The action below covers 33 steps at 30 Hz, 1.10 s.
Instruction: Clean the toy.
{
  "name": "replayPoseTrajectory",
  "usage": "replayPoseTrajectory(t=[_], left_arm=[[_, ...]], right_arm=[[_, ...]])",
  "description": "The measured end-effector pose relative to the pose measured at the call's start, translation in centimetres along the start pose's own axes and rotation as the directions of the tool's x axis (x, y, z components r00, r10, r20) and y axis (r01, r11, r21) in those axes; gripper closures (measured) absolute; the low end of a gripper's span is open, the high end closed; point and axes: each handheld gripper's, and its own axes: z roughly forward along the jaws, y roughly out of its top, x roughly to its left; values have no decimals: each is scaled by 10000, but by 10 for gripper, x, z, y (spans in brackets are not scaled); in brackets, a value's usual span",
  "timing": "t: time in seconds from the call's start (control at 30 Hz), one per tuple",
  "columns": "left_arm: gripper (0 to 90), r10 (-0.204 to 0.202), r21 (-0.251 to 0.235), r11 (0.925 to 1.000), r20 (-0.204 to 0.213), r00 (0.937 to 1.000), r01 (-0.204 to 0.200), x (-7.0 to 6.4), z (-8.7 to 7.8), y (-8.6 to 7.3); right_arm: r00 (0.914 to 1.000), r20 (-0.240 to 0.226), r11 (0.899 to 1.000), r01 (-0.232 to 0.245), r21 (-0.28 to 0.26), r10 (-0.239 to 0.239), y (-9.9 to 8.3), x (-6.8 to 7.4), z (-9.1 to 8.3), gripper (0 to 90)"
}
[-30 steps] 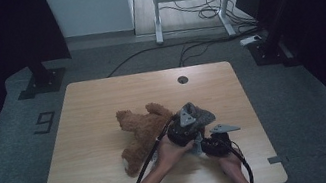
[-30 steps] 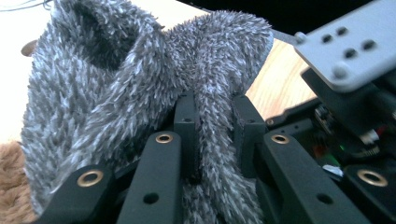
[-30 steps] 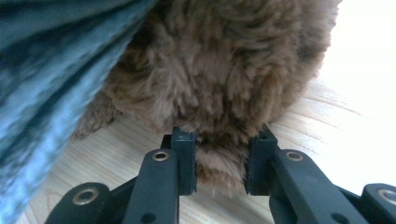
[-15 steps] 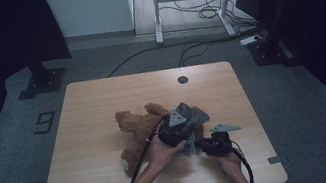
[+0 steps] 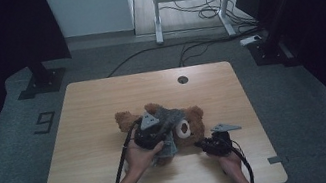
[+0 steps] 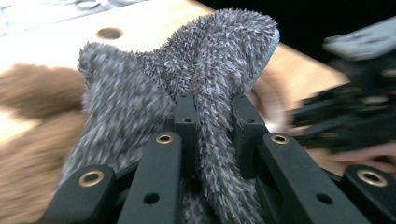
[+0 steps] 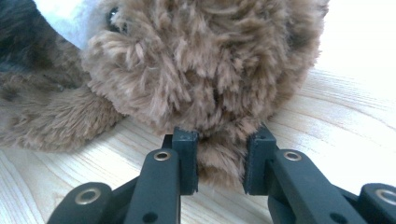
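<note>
Left claw (image 6: 212,126): clamped on grey cloth (image 6: 187,70)
Right claw (image 7: 219,161): pinching teddy bear (image 7: 205,65)
Risk: fur slips free if tugged

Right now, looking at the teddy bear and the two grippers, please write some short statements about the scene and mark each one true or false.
1. The left gripper pinches a fold of grey fuzzy cloth. True.
2. The right gripper is far from the teddy bear. False: its jaws close on a tuft of the bear's brown fur.
3. The bear lies on a wooden table. True.
4. The table's round hole is at the person's edge. False: it is near the far edge.
5. The grey cloth lies flat on the floor. False: it is over the bear.
</note>
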Motion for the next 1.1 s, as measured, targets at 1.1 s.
replayPoseTrajectory(t=[1.1], left_arm=[[750, -1138, 111, 9934, -383, 9928, 1143, 44, -63, -47]], right_arm=[[9994, 0, 9994, 333, 52, -333, 0, -1, -1, 712]])
